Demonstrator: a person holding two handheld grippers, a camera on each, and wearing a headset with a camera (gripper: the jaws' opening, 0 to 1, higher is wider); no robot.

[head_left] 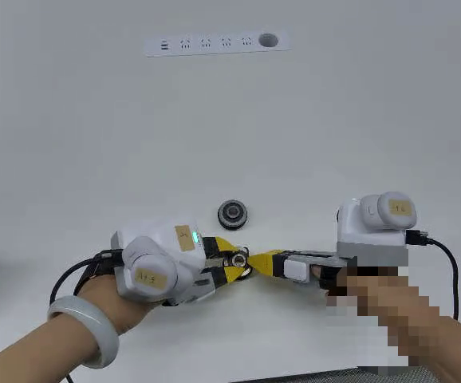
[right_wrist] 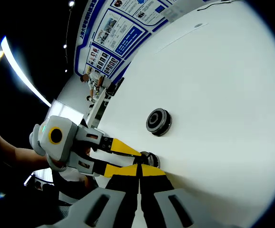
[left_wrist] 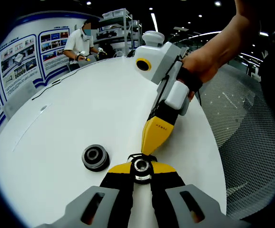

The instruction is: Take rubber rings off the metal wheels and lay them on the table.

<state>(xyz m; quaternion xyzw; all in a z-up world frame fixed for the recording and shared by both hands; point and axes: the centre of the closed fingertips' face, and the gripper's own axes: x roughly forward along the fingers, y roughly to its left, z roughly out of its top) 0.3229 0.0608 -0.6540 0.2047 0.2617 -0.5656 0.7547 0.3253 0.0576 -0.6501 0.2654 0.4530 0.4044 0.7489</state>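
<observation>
My left gripper (head_left: pixel 235 260) pinches a metal wheel (left_wrist: pixel 141 166) near the tabletop's (head_left: pixel 358 120) near edge. Right gripper (head_left: pixel 254 262) has its jaws pressed together at the wheel's rim. Second wheel (head_left: pixel 232 213) sits just behind.

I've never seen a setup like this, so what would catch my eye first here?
Two hand-held grippers meet nose to nose near the white table's front edge: the left gripper clamps a small metal wheel, the right gripper pinches at its rim. A second wheel lies alone just beyond them.
</observation>
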